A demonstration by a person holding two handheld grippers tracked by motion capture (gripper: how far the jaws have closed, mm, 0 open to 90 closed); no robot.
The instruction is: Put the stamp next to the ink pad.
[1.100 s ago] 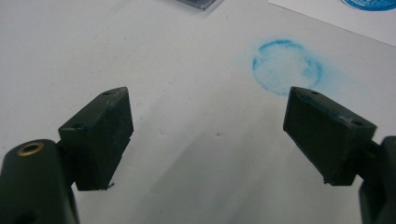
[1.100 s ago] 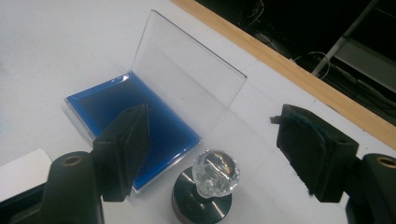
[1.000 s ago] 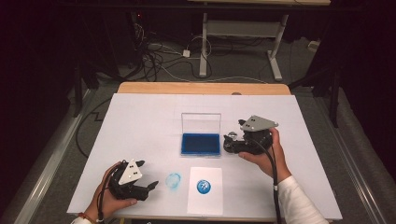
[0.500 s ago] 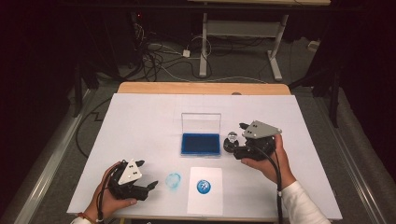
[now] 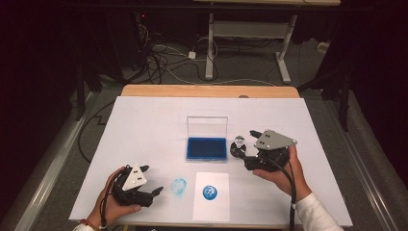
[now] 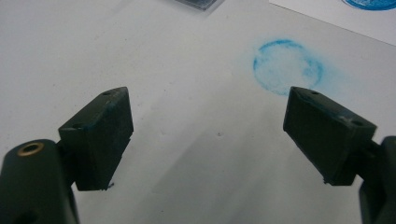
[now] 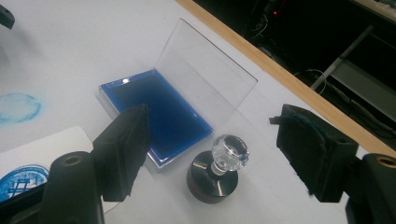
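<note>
- Right gripper sits just right of the ink pad, jaws spread wide and gripping nothing.
- The stamp stands upright on the white table, right beside the ink pad's near right corner, black round base down and clear knob on top.
- In the right gripper view the stamp sits in the gap between the two black jaws but closer to the camera's middle, with neither pad touching it.
- The ink pad lies open: blue tray flat, clear lid raised at the far side of it.
- In front of the ink pad, a white sheet of paper carries a round blue stamped mark.
- Left of that sheet, a smudged blue ring is printed straight onto the table.
- Left gripper is down at the near edge, well left of the ink pad and just left of the smudged ring, jaws wide apart and holding nothing.
- Both hands wrap around the gripper bodies, cables trailing back towards the person.
</note>
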